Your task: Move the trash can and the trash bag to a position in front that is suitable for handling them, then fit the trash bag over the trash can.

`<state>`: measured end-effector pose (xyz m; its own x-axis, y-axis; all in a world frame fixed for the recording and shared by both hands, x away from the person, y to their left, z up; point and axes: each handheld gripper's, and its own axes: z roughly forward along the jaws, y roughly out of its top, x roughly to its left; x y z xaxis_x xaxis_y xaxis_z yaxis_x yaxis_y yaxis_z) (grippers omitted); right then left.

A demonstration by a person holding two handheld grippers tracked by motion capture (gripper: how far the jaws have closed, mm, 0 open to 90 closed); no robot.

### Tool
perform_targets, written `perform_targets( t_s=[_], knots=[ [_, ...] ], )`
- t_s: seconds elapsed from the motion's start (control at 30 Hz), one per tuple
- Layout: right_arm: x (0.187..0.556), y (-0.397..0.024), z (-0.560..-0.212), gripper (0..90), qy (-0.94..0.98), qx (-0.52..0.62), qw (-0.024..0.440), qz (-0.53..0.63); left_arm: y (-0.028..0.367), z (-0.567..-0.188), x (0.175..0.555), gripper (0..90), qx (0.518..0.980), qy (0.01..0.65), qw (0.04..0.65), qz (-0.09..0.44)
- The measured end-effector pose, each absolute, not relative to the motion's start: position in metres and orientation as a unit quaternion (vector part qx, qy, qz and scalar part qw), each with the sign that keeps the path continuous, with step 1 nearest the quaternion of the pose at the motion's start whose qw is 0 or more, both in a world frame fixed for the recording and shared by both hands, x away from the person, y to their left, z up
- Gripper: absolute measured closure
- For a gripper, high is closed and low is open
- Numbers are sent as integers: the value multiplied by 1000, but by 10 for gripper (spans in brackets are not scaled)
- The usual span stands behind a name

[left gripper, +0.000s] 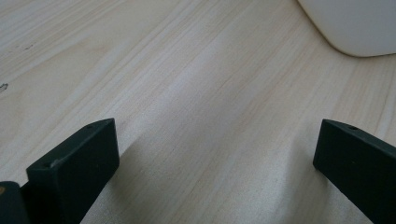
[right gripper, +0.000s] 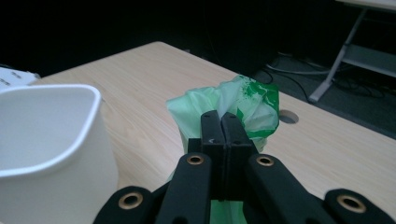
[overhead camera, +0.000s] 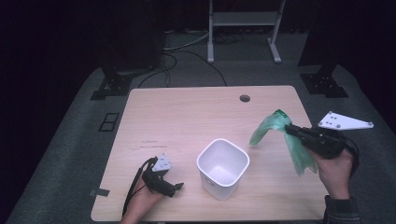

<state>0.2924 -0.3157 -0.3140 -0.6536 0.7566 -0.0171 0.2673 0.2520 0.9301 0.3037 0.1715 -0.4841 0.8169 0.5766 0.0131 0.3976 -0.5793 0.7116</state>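
Jaws pressed tight on a thin green plastic bag [overhead camera: 280, 135], the right gripper [right gripper: 219, 122] is holding it in the air above the desk's right edge, both ends drooping. The left gripper [overhead camera: 176, 187], its jaws standing wide and empty, is resting near the front-left corner of the pale wooden desk [overhead camera: 187, 112], beside a white square plastic bin [overhead camera: 222, 167]. Lining the bin well likely calls for finding the bag's mouth first, then spreading it over the rim.
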Motion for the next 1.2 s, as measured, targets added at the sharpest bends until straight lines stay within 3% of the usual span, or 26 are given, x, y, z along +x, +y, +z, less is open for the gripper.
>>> perform_targets(
  t_s=[0.77,1.2],
  knots=[
    [242,-282,-250,900,752,239,249,561,171,-484,304,0,880,277,366,123],
    [231,-265,-240,900,756,203,235,576,171,-484,304,0,880,278,366,123]
  ],
)
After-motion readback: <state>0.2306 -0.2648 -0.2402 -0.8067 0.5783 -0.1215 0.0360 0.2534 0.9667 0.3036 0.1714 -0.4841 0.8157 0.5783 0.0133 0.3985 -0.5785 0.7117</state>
